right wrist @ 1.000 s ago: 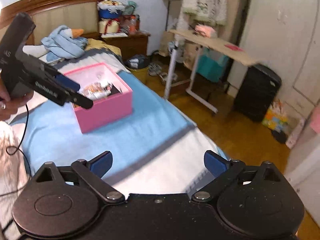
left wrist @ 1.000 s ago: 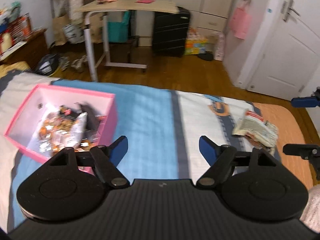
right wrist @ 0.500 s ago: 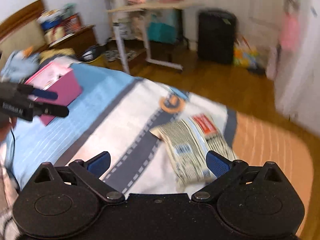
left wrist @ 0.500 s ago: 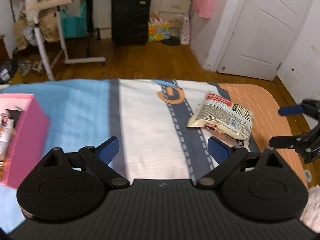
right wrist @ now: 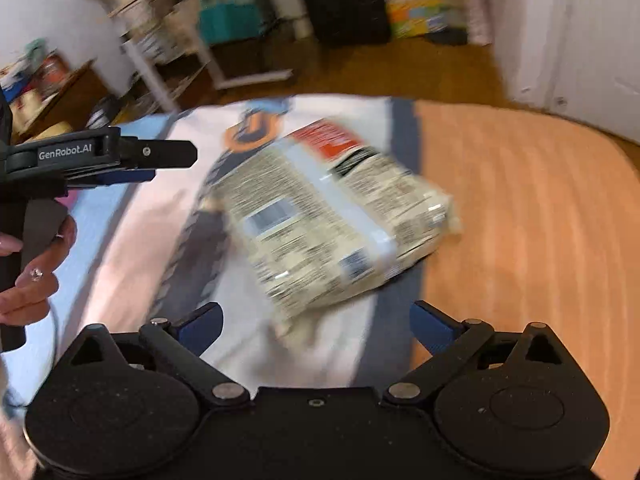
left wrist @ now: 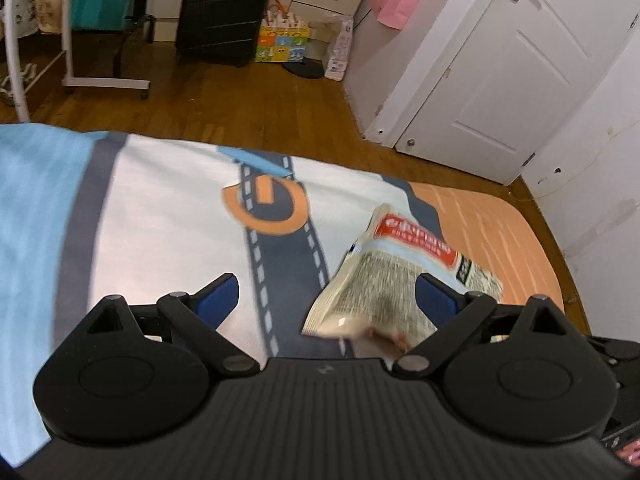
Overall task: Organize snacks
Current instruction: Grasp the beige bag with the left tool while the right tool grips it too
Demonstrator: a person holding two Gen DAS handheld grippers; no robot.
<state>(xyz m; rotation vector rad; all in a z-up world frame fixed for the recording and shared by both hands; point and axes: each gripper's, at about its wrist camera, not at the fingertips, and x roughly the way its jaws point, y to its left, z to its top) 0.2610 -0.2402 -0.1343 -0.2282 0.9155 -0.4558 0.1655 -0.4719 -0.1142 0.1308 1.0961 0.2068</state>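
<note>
Both tongs are hanging over the bed [left wrist: 168, 216] w/ nothing in them. Left tongs [left wrist: 326, 294] are spread wide, and the snack bag [left wrist: 394, 280] is lying on the bedsheet (road print, orange stripe beside it) just ahead, nearer the right-hand blue finger. Right tongs [right wrist: 316, 322] are gaping too, w/ the same bag [right wrist: 332, 220] lying label-side up between and beyond the fingertips, not touching. Left tongs [right wrist: 132, 160] are showing side-on at the left edge, person's hand [right wrist: 30, 276] gripping the handle. View's blurry.

Cream snack bag [right wrist: 332, 216] with red band, blue-white-orange road-print bedspread [left wrist: 160, 208], blue-padded black jaws
</note>
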